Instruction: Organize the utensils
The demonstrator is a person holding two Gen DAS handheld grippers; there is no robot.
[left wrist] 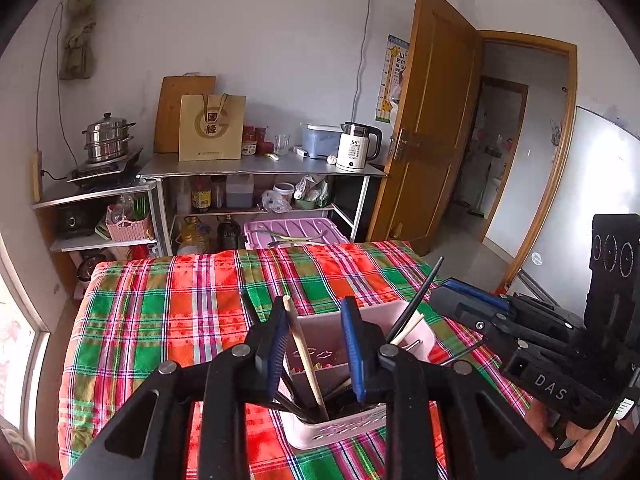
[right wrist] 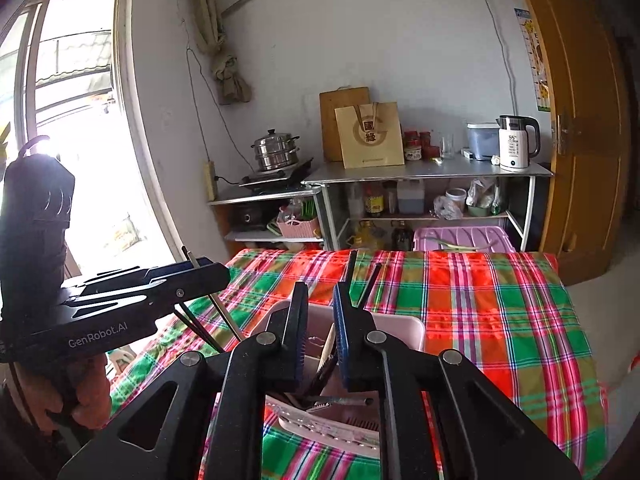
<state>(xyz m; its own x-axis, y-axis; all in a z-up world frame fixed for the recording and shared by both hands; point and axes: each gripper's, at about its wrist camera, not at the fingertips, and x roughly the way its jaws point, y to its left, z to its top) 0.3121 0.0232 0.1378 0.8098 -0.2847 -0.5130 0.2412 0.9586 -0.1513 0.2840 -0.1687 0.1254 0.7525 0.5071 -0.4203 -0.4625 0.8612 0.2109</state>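
Plaid cloth (left wrist: 160, 320) is covering the table under a pink utensil holder (left wrist: 320, 432).
Left wrist view: left gripper (left wrist: 316, 344) is standing spread, a wooden chopstick (left wrist: 304, 356) loose between its pads. Right wrist view: right gripper (right wrist: 320, 340) is hovering slightly parted over the holder, gripping nothing.

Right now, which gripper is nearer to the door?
Right. The right gripper is over the end of the holder on the side of the door; the left gripper is over the other end, toward the window.
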